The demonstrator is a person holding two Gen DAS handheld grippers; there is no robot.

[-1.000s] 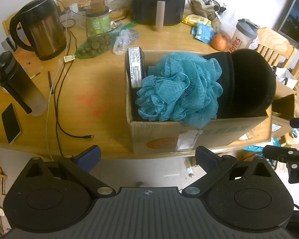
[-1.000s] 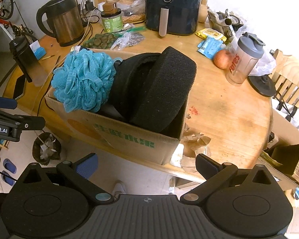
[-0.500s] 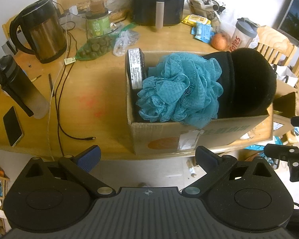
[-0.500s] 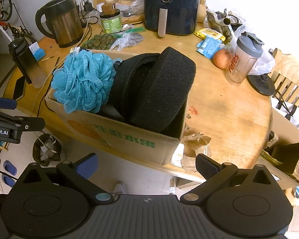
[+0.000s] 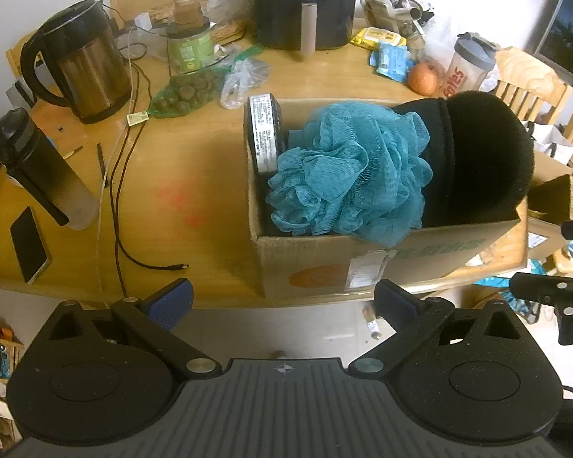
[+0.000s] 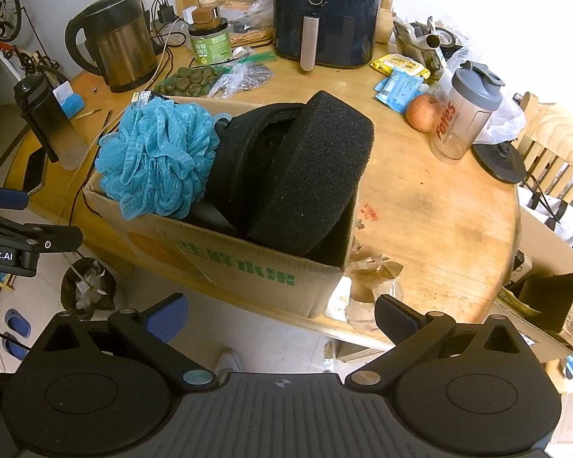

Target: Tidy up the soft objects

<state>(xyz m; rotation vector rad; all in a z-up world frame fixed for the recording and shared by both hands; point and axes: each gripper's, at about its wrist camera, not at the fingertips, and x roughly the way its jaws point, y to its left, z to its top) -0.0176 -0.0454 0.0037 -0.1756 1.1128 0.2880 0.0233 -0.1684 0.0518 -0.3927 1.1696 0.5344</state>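
A cardboard box (image 5: 317, 267) (image 6: 248, 267) stands at the near edge of the wooden table. In it sit a teal mesh bath pouf (image 5: 347, 175) (image 6: 156, 160) on the left and black foam pads (image 5: 477, 160) (image 6: 301, 175) on the right, sticking up above the rim. A black labelled item (image 5: 265, 137) stands against the box's left wall. My left gripper (image 5: 282, 297) is open and empty, just in front of the box. My right gripper (image 6: 280, 315) is open and empty, off the table edge before the box corner.
On the table: a kettle (image 5: 80, 61), a dark bottle (image 5: 42, 168), a phone (image 5: 28, 244), cables (image 5: 122, 198), an air fryer (image 6: 324, 11), a shaker bottle (image 6: 464, 114), an apple (image 6: 420, 112), bagged snacks (image 5: 187, 91). Chairs (image 6: 554, 141) stand at right.
Both grippers have shifted slightly, and the view of the box has barely moved. Nothing was grasped or released.
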